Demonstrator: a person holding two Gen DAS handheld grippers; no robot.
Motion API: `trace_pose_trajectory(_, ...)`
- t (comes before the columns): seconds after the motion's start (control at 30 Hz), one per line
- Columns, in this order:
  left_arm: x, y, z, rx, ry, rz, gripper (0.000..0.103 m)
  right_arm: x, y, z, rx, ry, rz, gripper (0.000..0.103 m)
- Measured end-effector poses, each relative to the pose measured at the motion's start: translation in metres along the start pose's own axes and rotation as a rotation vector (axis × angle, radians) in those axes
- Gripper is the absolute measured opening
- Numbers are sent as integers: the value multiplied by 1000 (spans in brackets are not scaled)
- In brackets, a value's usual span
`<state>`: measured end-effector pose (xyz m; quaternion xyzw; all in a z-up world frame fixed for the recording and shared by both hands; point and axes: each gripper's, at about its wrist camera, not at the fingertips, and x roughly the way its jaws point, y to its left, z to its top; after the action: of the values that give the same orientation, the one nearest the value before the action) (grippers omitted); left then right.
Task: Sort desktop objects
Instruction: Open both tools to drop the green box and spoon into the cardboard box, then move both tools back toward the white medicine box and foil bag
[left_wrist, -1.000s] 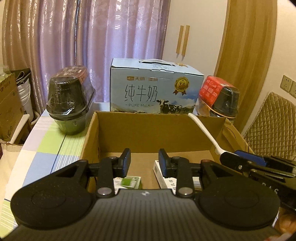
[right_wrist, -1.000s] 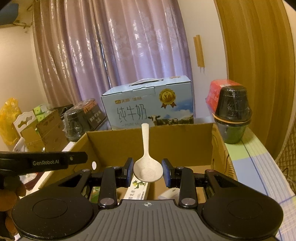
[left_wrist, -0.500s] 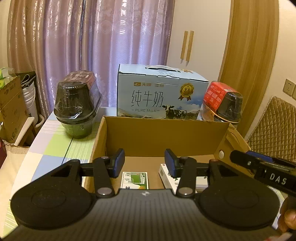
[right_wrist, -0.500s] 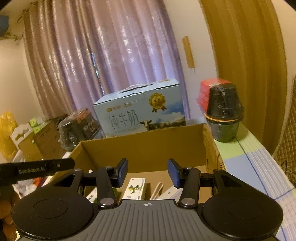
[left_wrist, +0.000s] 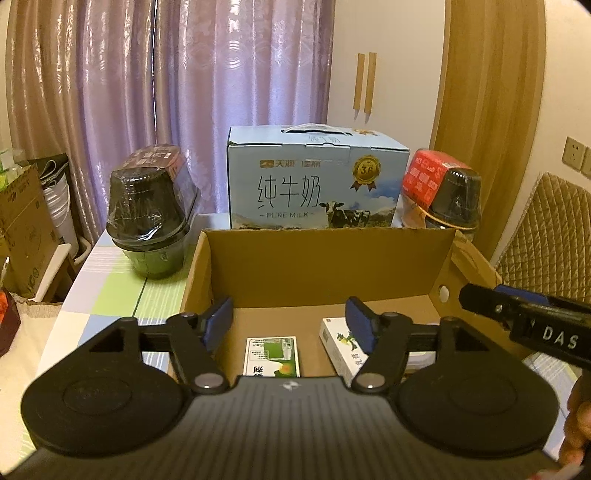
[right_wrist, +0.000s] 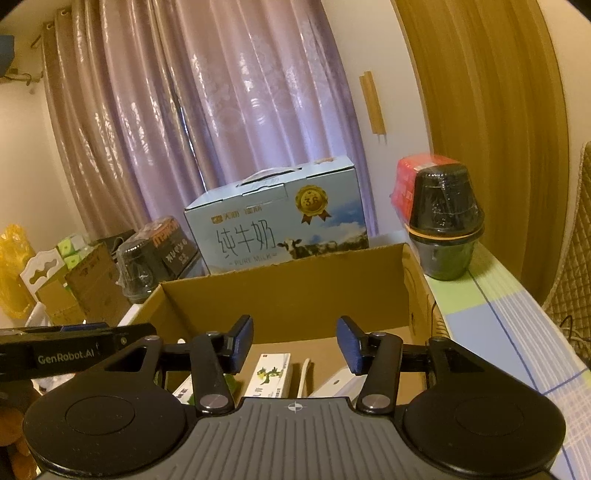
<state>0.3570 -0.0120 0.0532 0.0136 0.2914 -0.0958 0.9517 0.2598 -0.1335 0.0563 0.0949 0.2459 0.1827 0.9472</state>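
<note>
The cardboard box (left_wrist: 325, 266) is viewed closely from its near side by both wrist cameras. The milk carton (right_wrist: 277, 225) behind is shared.

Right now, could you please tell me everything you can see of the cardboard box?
The cardboard box is plain brown corrugated card, open-topped, upright on the checked tablecloth before the milk carton. Its right wall has a round hole. Inside lie a green-and-white packet, a white dragon-print packet and a pale handle. Both grippers hover open above it.
</note>
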Motion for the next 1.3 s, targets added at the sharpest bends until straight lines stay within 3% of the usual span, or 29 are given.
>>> trace_pose_trajectory(0.33,-10,-4,4,16,-11,17,95,-9,2,3,-8,-12,9,57)
trace_pose_trajectory(0.77,-38,-4,2,48,-48,44,98,-34,2,3,-10,-44,6,91)
trace_pose_trajectory(1.3,-96,19,-37,11,-64,79,102,-81,8,-18,-48,-34,13,98)
